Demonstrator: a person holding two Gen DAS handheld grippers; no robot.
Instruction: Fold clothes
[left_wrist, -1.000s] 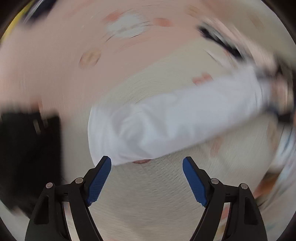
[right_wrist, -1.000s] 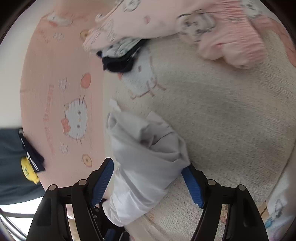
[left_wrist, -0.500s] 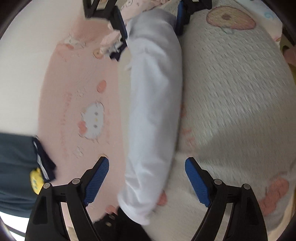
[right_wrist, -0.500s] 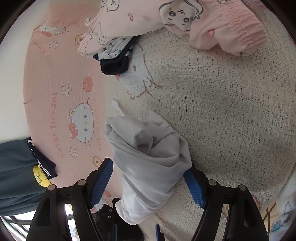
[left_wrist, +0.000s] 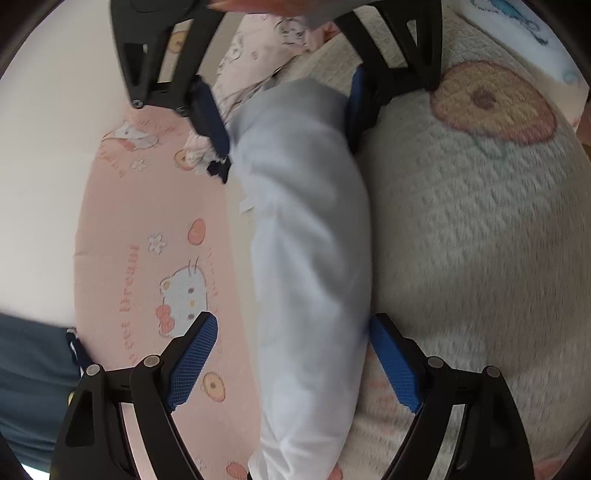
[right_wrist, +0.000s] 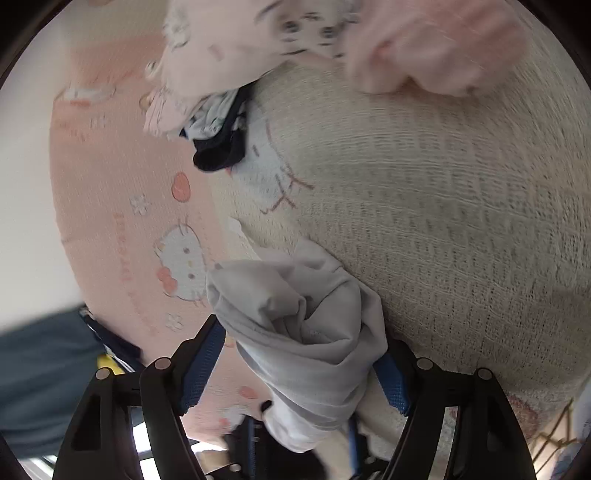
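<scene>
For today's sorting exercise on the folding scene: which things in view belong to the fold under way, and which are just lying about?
Belonging to the fold:
- white garment, stretched out
- left gripper, at one end
- right gripper, at the other end

Lying about:
- pink printed clothes
- dark bundle
- blanket underneath

A home bedroom: a bed under a cream blanket (right_wrist: 461, 221) and a pink cartoon-cat sheet (left_wrist: 147, 258), with pink pyjamas (right_wrist: 258, 40) heaped at twelve o'clock against a plain white wall (left_wrist: 48, 184).
</scene>
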